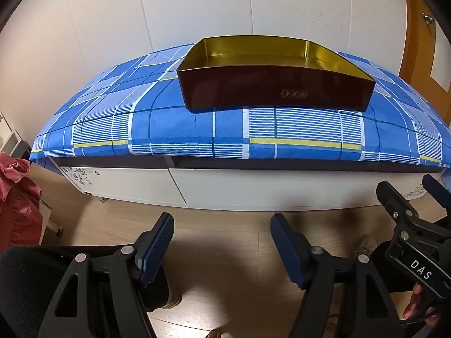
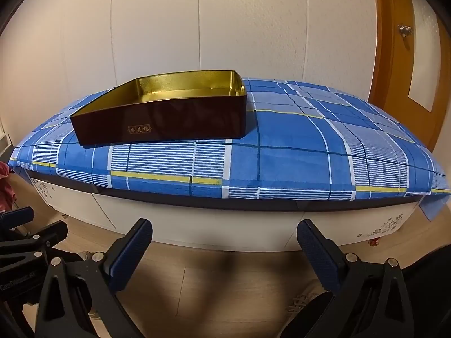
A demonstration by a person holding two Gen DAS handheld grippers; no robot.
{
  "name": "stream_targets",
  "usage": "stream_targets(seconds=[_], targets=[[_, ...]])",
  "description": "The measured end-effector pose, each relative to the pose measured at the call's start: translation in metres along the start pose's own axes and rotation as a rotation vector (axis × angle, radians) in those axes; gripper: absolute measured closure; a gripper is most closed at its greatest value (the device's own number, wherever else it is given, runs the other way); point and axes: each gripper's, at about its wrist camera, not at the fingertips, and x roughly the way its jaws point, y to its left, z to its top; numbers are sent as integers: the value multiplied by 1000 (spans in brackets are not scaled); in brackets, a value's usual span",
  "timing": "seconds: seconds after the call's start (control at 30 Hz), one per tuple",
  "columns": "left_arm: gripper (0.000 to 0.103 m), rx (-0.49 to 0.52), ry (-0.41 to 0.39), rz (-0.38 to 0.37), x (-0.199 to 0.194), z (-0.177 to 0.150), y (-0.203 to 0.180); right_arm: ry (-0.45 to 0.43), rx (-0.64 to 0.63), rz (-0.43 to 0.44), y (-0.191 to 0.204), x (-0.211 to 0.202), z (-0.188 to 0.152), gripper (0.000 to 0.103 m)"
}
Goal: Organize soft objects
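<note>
dark red tin (image 1: 276, 90) with gold label, "das" on right gripper (image 1: 420, 194), both grippers' fingers spread, empty

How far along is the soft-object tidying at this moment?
Barely begun, by the look of it. Done: nothing visible; the dark red tin box with the gold interior on the blue plaid cloth shows no contents. In hand: nothing; the left claw and right claw are open and empty above the wooden floor. Left: everything; only a red fabric bundle shows at the left edge.

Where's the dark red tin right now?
The dark red tin sits open on the blue plaid cloth, centre-right in the left wrist view, left in the right wrist view, near the white wall.
</note>
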Motion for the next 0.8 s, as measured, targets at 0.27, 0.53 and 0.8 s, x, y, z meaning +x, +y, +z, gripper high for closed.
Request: stream_targets(seconds=[0.27,0.53,0.8], targets=[[31,-5,-4,0,-2,-1,2,3,1,-4,0,1,0,0],[31,-5,7,2,2,0,0,8,5,-2,-2,2,-1,0],[31,-10,16,-1,3,0,1,9,6,-2,-2,2,-1,0]])
